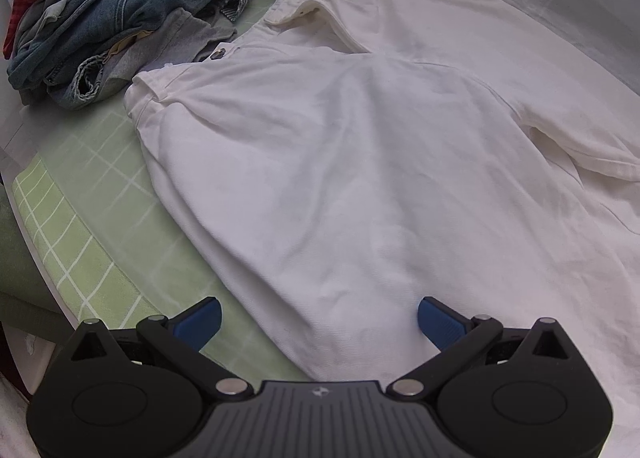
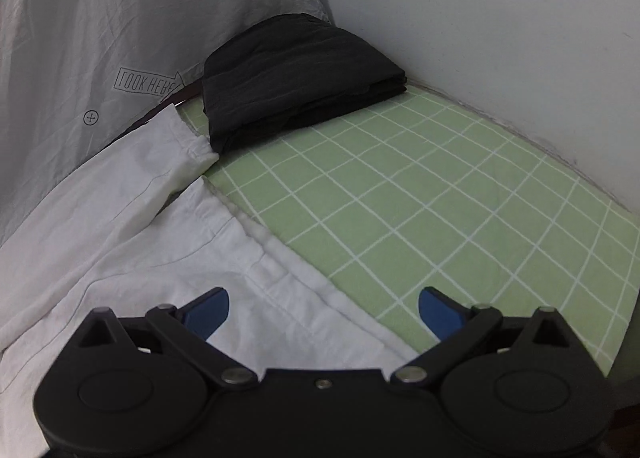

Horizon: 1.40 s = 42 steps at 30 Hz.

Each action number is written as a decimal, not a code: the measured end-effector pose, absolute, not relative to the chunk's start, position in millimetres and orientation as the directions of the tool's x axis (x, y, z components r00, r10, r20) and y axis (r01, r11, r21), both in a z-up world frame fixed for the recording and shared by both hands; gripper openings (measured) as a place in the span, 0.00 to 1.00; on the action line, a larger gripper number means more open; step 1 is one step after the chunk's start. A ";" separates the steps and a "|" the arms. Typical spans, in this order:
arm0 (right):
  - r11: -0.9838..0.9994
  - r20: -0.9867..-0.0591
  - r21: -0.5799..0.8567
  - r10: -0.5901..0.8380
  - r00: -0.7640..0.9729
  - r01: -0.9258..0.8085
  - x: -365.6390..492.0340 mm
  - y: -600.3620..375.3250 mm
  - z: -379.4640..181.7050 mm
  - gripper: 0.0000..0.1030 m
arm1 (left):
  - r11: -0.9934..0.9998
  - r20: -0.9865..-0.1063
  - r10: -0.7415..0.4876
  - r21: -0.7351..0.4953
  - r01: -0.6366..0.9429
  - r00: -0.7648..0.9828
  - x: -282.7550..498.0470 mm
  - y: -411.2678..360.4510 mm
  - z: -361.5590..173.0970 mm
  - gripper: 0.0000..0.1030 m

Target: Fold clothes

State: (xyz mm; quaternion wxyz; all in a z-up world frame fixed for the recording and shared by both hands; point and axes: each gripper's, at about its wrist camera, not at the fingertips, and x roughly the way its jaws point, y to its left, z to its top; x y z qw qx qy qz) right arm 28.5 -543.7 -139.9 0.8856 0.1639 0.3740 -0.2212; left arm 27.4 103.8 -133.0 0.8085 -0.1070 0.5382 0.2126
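A white polo shirt lies spread flat on the green checked sheet, collar at the far end, one short sleeve out to the right. My left gripper hovers open over the shirt's near left edge, nothing between its blue fingers. In the right wrist view the shirt's hem and a sleeve show at the left. My right gripper is open above the hem's edge, one pad over white cloth, the other over the sheet.
A heap of unfolded clothes, denim, red and plaid, sits at the far left of the shirt. A folded black garment lies by the wall. A grey printed sheet lies beyond the shirt. A white wall bounds the bed.
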 end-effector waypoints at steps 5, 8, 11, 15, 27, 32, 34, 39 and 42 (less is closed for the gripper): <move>0.940 -0.733 0.039 -0.204 0.649 0.339 85.0 -537.8 -141.2 0.94 | 0.872 -0.907 0.255 0.066 -0.485 0.334 31.7 89.7 -122.7 1.00; 0.970 -0.737 0.056 -0.121 0.665 0.239 119.6 -535.6 -146.0 0.92 | 0.860 -0.904 0.269 0.072 -0.504 0.331 36.8 82.4 -117.3 1.00; 0.984 -0.747 0.057 -0.069 0.661 0.168 152.3 -532.4 -152.0 0.92 | 0.845 -0.905 0.281 0.075 -0.530 0.321 46.3 77.1 -113.1 1.00; 0.993 -0.769 0.047 -0.035 0.639 0.110 183.8 -529.9 -166.0 0.92 | 0.847 -0.907 0.296 0.103 -0.522 0.301 57.0 66.6 -112.9 1.00; 0.974 -0.728 -0.134 -0.221 0.649 0.182 157.4 -539.5 -162.5 0.10 | 0.864 -0.910 0.333 0.192 -0.465 0.245 83.4 35.4 -117.6 1.00; 0.955 -0.729 -0.080 -0.251 0.637 0.284 147.0 -560.2 -164.0 0.29 | 0.861 -0.916 0.318 0.171 -0.478 0.246 79.7 41.1 -124.4 1.00; 0.945 -0.728 -0.076 -0.271 0.630 0.320 141.2 -563.0 -160.5 0.42 | 0.859 -0.918 0.308 0.156 -0.487 0.250 78.0 43.2 -124.9 1.00; 0.908 -0.735 0.131 -0.181 0.654 0.398 100.7 -575.1 -154.1 0.63 | 0.858 -0.920 0.284 0.118 -0.500 0.270 72.5 47.3 -126.5 1.00; 0.882 -0.738 0.208 -0.143 0.660 0.423 72.0 -572.4 -155.6 0.71 | 0.865 -0.921 0.265 0.096 -0.493 0.285 67.3 46.9 -127.1 1.00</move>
